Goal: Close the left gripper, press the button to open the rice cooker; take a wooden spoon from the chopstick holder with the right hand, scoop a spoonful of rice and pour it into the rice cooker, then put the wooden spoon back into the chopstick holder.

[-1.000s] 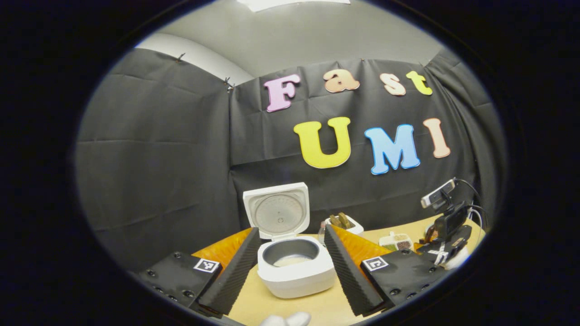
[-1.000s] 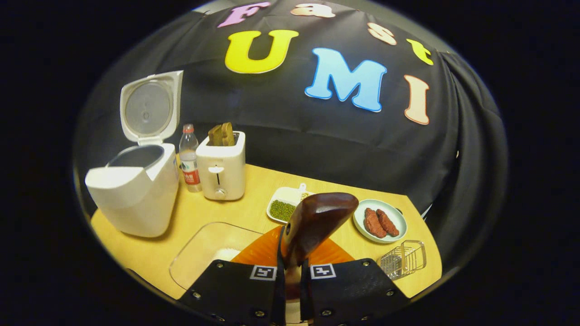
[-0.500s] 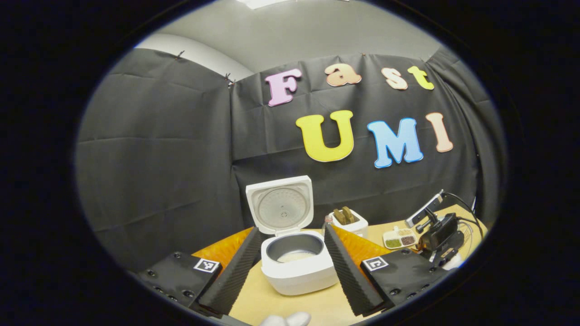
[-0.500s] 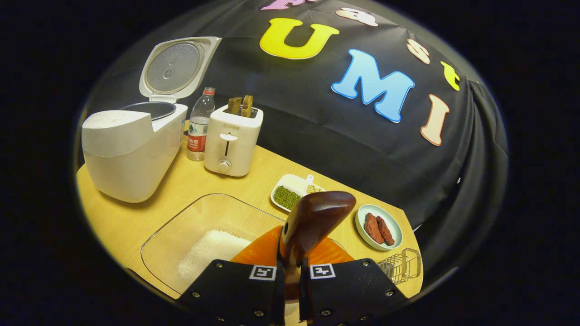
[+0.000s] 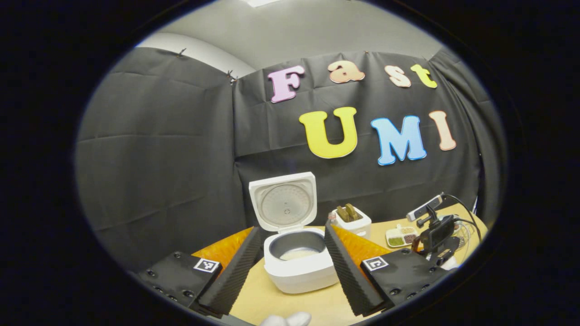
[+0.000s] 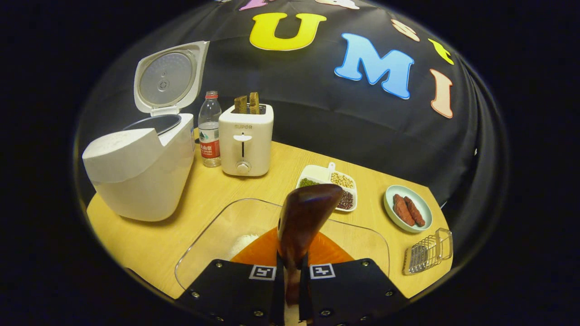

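Gripping the wooden spoon [image 6: 308,215] by its handle, your right gripper [image 6: 292,290] is hanging over the clear glass dish [image 6: 213,235] with both fingers clamped on the wood and the spoon's bowl pointing away from you. You are looking at a patch of white rice [image 6: 240,242] lying in the dish just ahead of the gripper, so the step in hand, as I judge it, is the scoop: be tipping the spoon's bowl down into the rice and be levelling it before lifting, so the grains are not spilling onto the bench [image 6: 149,240]. Whether the spoon is carrying any rice now I cannot tell, since its back is facing the camera. The rice cooker [image 6: 140,174] is standing to the left with its lid [image 6: 167,79] tilted up and the inner pot open. Your left gripper [image 5: 290,271] is idling with its fingers apart, framing the cooker, which is showing some rice in the pot already. A water bottle [image 6: 209,129] and a toaster [image 6: 245,138] are standing close beside the cooker, so be swinging in from the front, where the bench is lying open. The wire holder [image 6: 428,256] is sitting near the right edge of the bench, past a small plate [image 6: 408,210] and a sectioned tray [image 6: 328,181].
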A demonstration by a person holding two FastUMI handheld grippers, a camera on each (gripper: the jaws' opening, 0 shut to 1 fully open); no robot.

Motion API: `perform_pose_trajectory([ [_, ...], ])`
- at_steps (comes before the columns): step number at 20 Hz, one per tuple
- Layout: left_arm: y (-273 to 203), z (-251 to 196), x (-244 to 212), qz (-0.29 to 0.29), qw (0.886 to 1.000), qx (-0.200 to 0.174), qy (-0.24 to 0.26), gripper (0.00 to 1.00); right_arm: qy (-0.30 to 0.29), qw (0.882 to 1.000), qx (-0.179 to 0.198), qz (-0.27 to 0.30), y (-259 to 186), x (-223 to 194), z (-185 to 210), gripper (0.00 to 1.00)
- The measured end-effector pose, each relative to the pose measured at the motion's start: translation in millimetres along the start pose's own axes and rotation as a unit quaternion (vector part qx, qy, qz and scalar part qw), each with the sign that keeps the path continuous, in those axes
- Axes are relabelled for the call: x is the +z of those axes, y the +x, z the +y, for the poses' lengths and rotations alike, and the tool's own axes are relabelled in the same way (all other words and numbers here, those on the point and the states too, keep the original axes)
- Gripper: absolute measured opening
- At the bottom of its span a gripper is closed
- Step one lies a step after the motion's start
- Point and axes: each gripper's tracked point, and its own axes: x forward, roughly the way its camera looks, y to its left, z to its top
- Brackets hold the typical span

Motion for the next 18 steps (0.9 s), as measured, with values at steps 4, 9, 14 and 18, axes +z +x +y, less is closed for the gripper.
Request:
perform_pose_trajectory([
  [4, 1, 3, 2, -0.003, 1.0, 0.006, 0.003, 1.0, 0.122, 0.99, 0.063, 0.026, 3, 2, 28, 0.13],
  [9, 2, 5, 0, -0.001, 1.0, 0.015, -0.002, 1.0, 0.22, 0.97, 0.098, 0.029, 6, 3, 31, 0.13],
  [14, 2, 6, -2, 0.003, 1.0, 0.019, -0.006, 1.0, 0.336, 0.933, 0.12, 0.045, 7, -5, 16, 0.13],
  [18, 2, 7, 2, -0.003, 1.0, 0.017, -0.001, 1.0, 0.402, 0.906, 0.125, 0.038, 3, -6, -2, 0.13],
])
